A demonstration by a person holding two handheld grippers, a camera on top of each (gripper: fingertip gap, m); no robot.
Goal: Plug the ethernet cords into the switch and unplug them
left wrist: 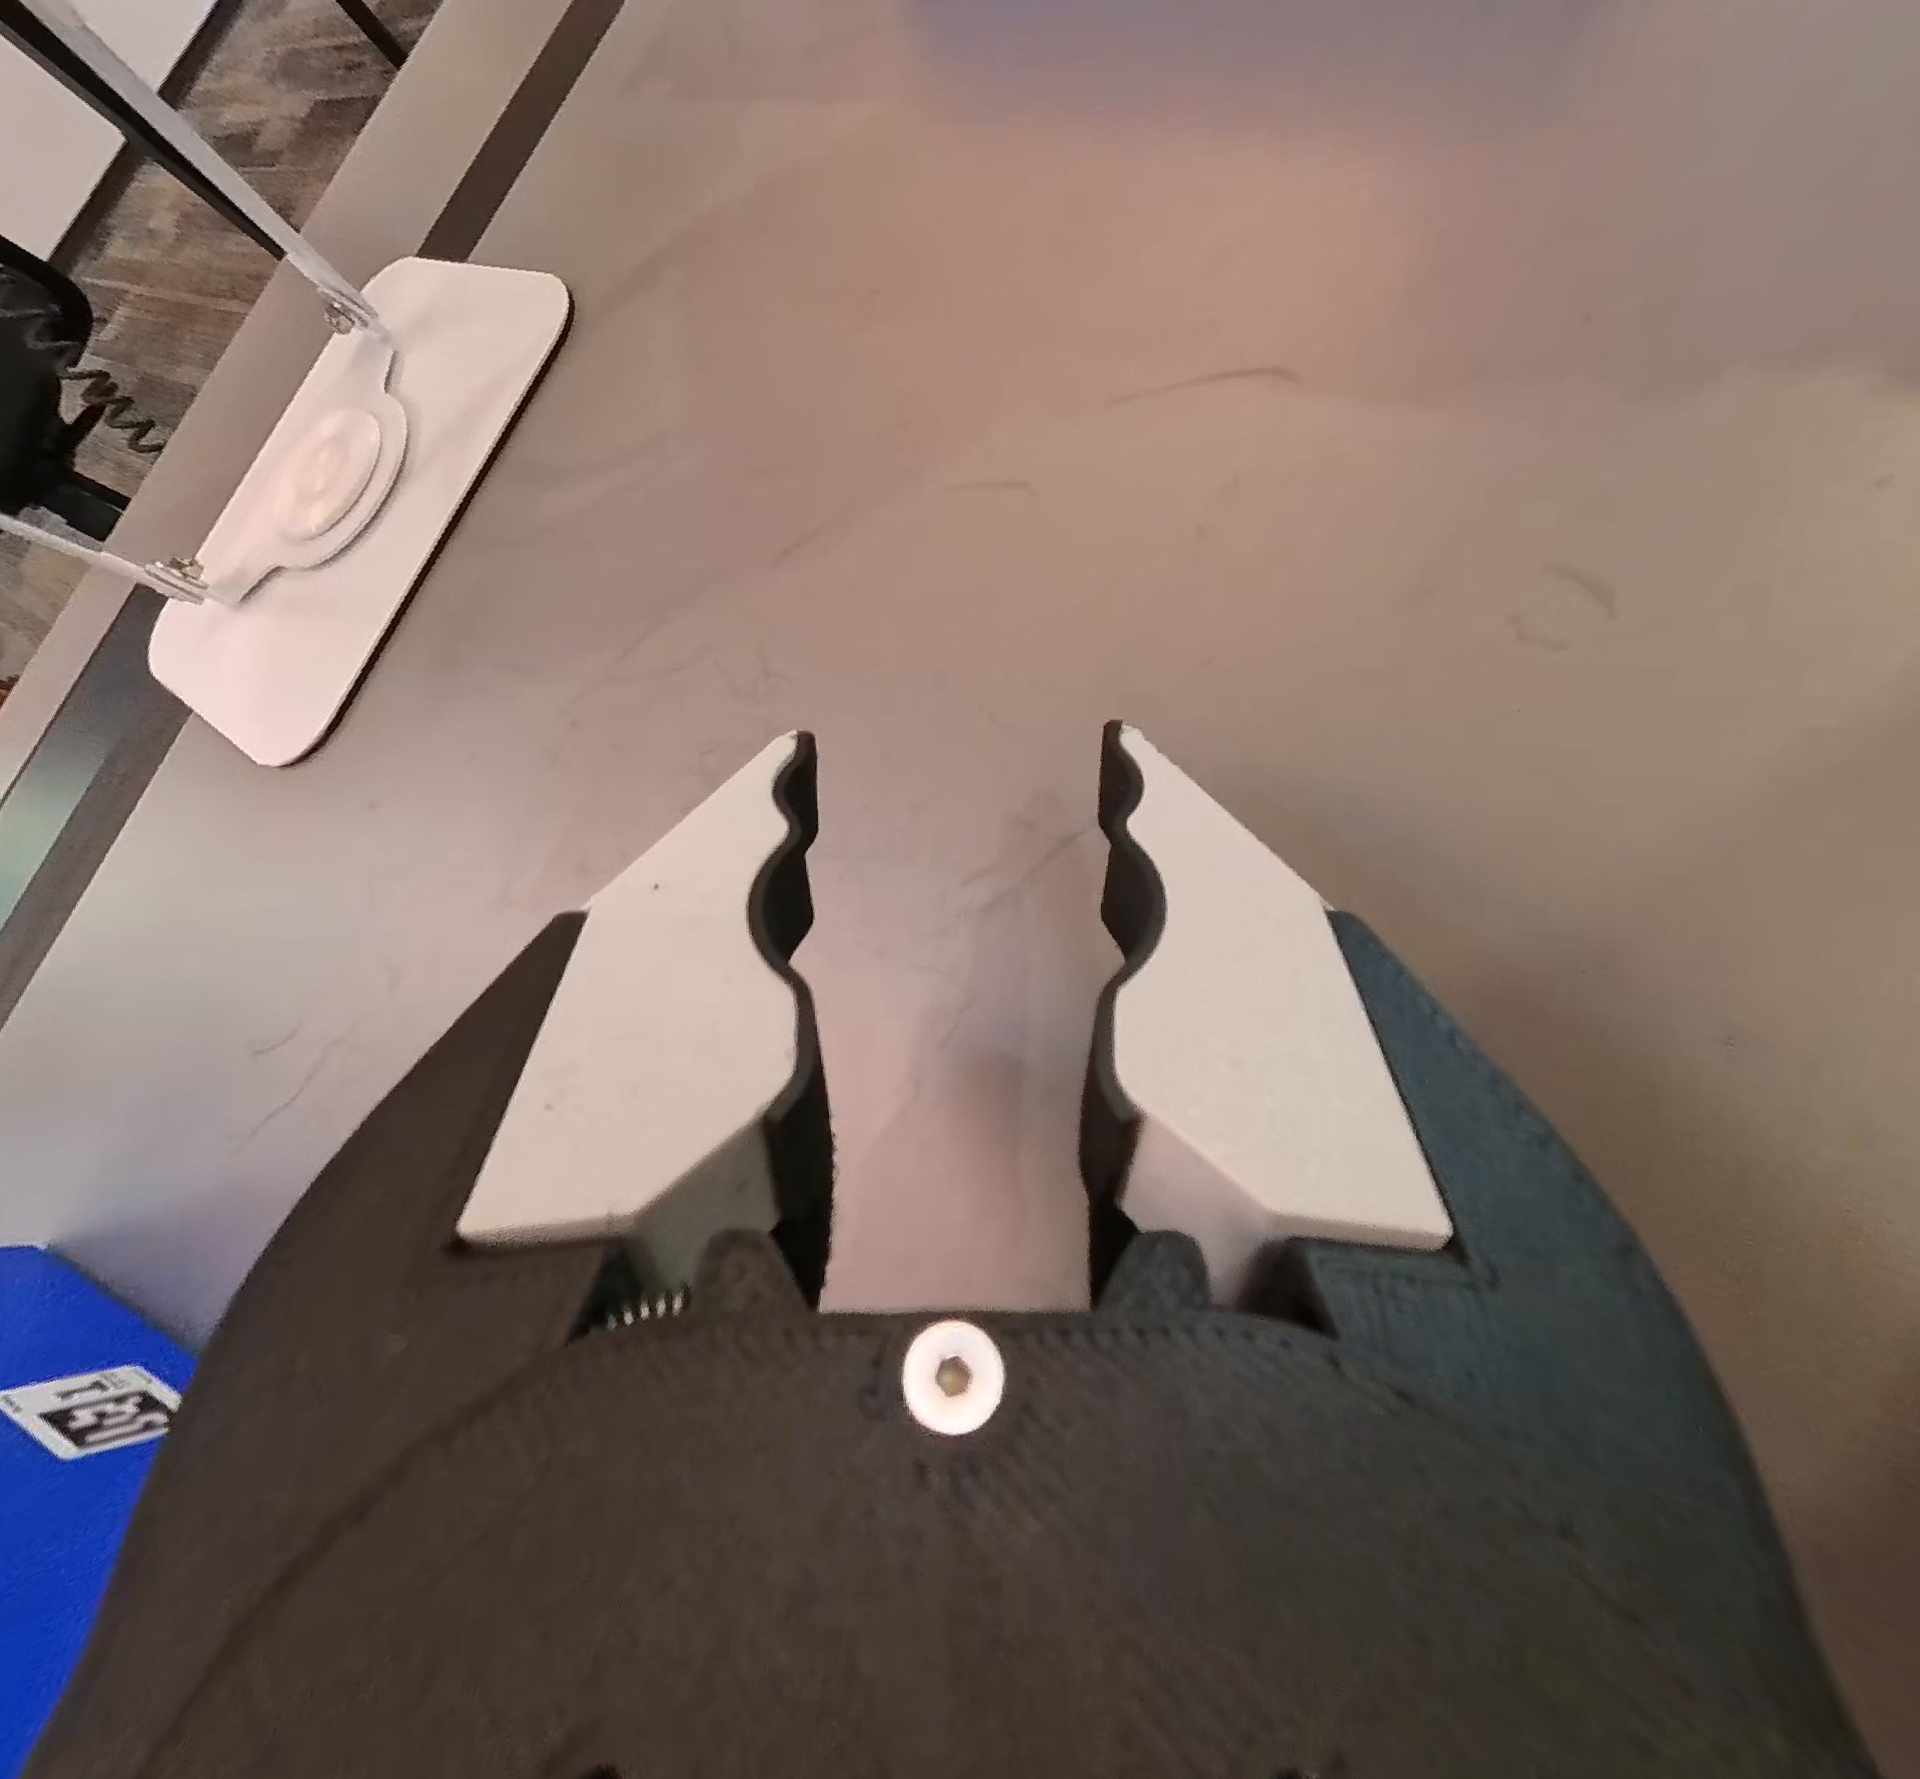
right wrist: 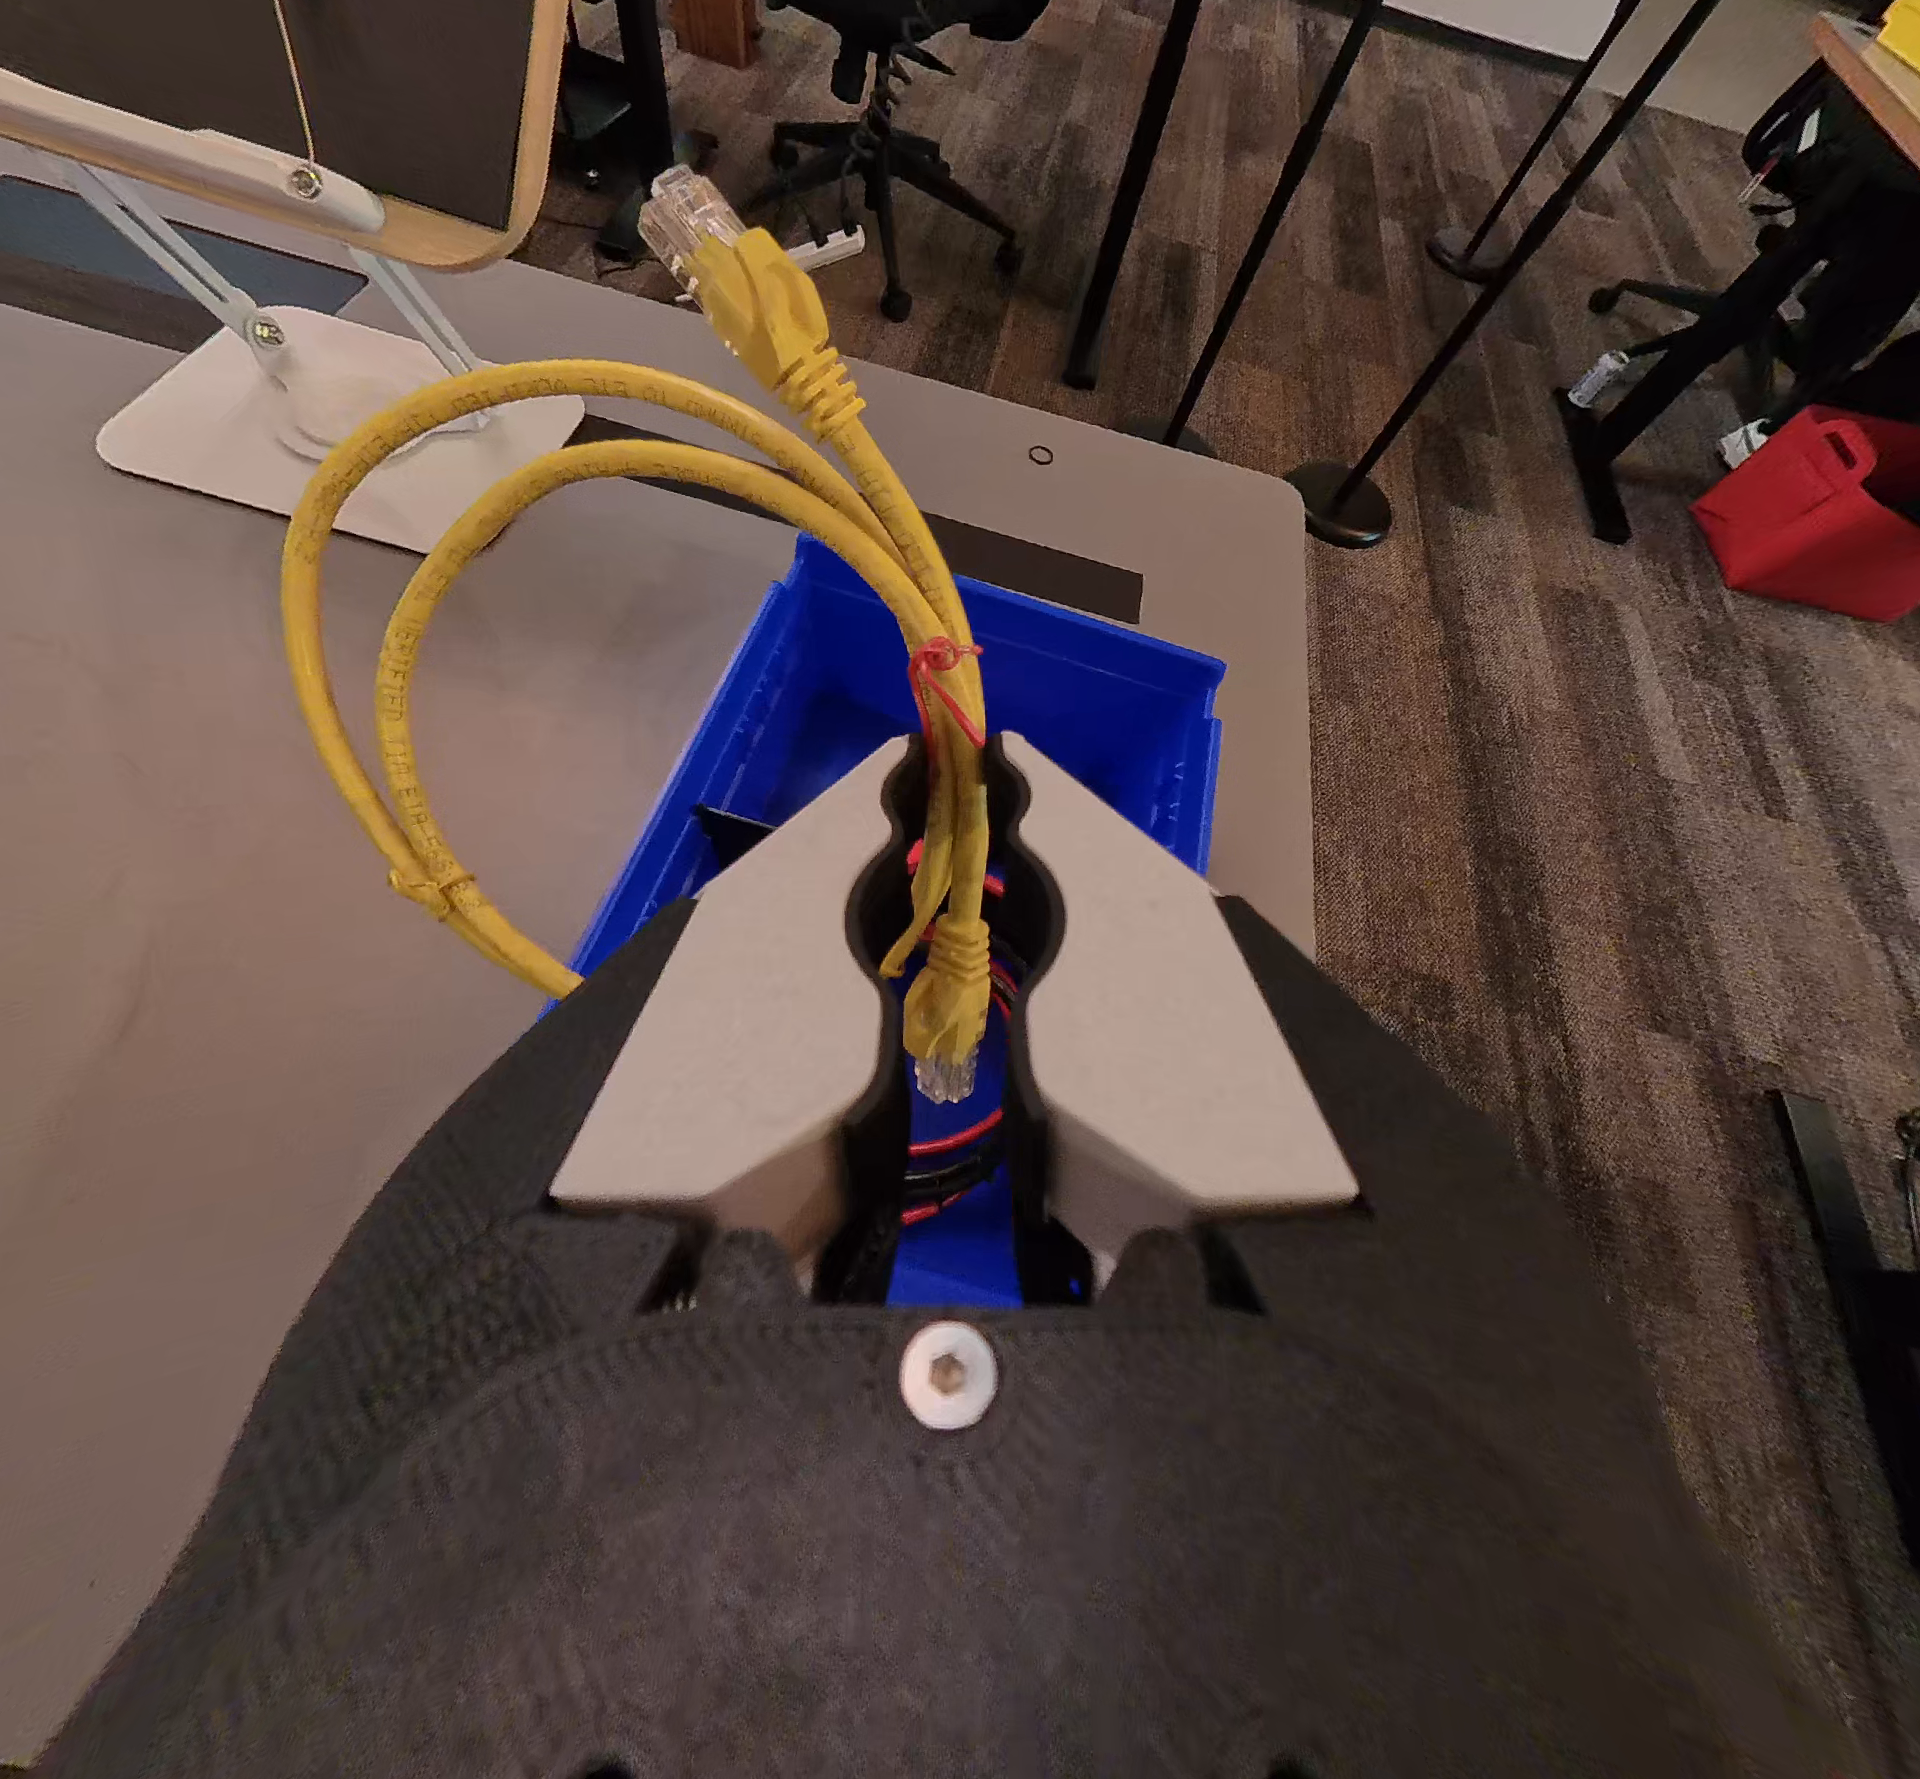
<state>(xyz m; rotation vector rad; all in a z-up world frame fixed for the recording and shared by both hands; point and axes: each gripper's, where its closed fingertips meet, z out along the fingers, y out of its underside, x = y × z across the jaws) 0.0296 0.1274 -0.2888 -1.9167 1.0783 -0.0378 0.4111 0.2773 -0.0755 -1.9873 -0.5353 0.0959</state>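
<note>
At frame centre, my right gripper is clamping the bundled yellow ethernet cord, one plug pointing upper left; my left gripper is hovering apart, empty

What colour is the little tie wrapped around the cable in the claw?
Red. The twist tie binds the yellow ethernet cord just above the right claw; right wrist view shows it best.

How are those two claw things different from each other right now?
The left gripper is open, with a clear gap between its fingers; the right gripper is closed.
The left gripper holds nothing and faces the bare grey table; the right gripper pinches a coiled yellow ethernet cord above a blue bin.
Both share the same build: black body, pale fingers with wavy dark pads.
</note>
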